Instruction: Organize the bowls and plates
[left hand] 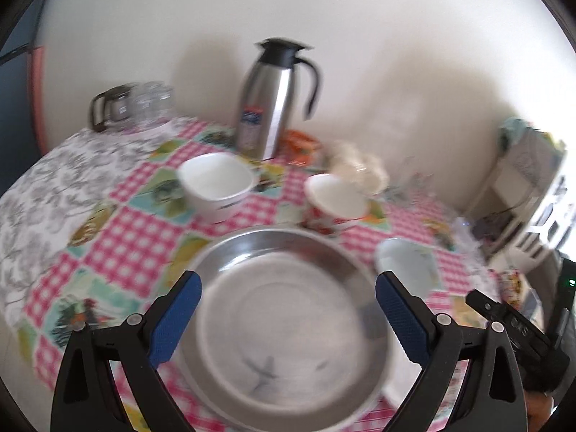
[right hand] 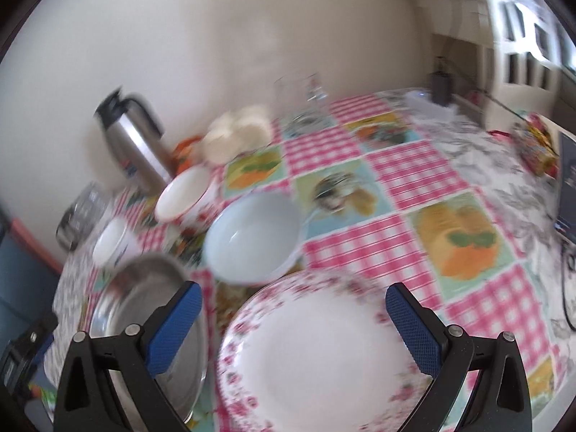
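My left gripper (left hand: 288,280) is open above a round steel plate (left hand: 288,331) on the checked tablecloth, and nothing is between its blue pads. Beyond the plate stand a white bowl (left hand: 216,183) and a bowl with a red flower pattern (left hand: 334,201). A pale blue bowl (left hand: 403,259) is partly hidden behind the left gripper's right finger. My right gripper (right hand: 294,288) is open over a white plate with a pink flower rim (right hand: 316,352) and holds nothing. In the right wrist view the pale blue bowl (right hand: 252,237) sits just past that plate. The steel plate (right hand: 144,306) lies to its left.
A steel thermos jug (left hand: 273,100) stands by the back wall, with a glass pot (left hand: 108,108) and glasses (left hand: 151,100) at the far left. A clear glass jug (right hand: 302,100) and a white bundle (right hand: 237,133) sit near the wall. A white cabinet (right hand: 522,36) is at the right.
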`<state>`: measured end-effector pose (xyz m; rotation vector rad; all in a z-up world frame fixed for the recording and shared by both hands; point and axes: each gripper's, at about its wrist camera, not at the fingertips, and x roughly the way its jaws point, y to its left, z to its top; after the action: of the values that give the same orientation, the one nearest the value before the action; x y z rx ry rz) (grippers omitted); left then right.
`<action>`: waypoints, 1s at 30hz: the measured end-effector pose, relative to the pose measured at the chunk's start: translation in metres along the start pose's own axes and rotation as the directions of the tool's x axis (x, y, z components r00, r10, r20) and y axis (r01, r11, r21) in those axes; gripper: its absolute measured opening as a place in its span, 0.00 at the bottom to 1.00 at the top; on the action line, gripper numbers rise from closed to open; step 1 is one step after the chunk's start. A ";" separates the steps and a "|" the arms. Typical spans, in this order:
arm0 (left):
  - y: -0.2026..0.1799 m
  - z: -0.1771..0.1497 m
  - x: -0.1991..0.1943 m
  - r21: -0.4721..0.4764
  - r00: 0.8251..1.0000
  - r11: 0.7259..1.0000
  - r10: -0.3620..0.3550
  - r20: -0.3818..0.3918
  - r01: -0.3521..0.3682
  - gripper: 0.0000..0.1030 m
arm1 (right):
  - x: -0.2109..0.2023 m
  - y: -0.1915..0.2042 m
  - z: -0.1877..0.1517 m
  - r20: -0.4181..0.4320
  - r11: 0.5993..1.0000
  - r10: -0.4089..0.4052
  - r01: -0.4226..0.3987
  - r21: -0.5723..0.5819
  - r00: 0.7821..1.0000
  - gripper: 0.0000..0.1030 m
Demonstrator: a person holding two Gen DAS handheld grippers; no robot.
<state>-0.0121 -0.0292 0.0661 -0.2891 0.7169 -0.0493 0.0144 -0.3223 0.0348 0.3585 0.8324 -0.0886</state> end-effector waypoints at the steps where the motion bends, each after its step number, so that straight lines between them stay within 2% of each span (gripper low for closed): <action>1: -0.008 -0.001 -0.002 0.020 1.000 1.000 -0.010 0.009 0.010 0.95 | -0.005 -0.008 0.003 0.015 1.000 -0.003 0.003 0.026 1.000 1.00; 5: -0.041 -0.006 -0.010 0.114 0.998 0.992 -0.054 0.022 0.051 0.95 | -0.023 -0.042 0.014 0.078 0.993 -0.023 0.014 0.120 0.997 1.00; 9: -0.069 -0.018 -0.017 0.179 0.993 0.977 -0.117 0.017 0.113 0.95 | -0.032 -0.069 0.019 0.097 0.986 -0.042 0.026 0.167 0.994 1.00; 12: -0.091 -0.031 -0.011 0.206 0.987 0.966 -0.151 -0.059 0.160 0.95 | -0.034 -0.087 0.019 0.090 0.981 -0.039 0.021 0.194 0.995 1.00; 15: -0.108 -0.044 0.000 0.218 0.979 0.961 -0.142 -0.147 0.172 0.95 | -0.034 -0.104 0.017 0.074 0.973 -0.035 0.017 0.231 0.997 1.00; 19: -0.125 -0.064 0.013 0.216 0.955 0.954 -0.147 -0.259 0.206 0.95 | -0.025 -0.120 0.012 0.005 0.958 -0.071 0.066 0.279 0.997 1.00; 22: -0.135 -0.077 0.019 0.228 0.941 0.949 -0.141 -0.308 0.217 0.95 | -0.014 -0.129 0.005 -0.040 0.957 -0.036 0.046 0.287 0.999 1.00; 24: -0.137 -0.084 0.025 0.207 0.922 0.950 -0.150 -0.356 0.234 0.95 | -0.007 -0.129 0.001 -0.073 0.961 0.003 0.017 0.275 0.997 1.00; 28: -0.136 -0.096 0.039 0.128 0.878 0.958 -0.177 -0.446 0.258 0.95 | 0.007 -0.122 -0.007 -0.142 0.973 0.030 0.004 0.232 0.989 1.00; 30: -0.135 -0.102 0.042 0.113 0.866 0.962 -0.169 -0.471 0.249 0.95 | 0.013 -0.120 -0.011 -0.169 0.976 0.031 0.007 0.220 0.985 0.99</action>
<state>-0.0393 -0.1899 0.0038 -0.1893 1.1439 -0.3983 -0.0106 -0.4299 -0.0145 0.5859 0.9936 -0.1402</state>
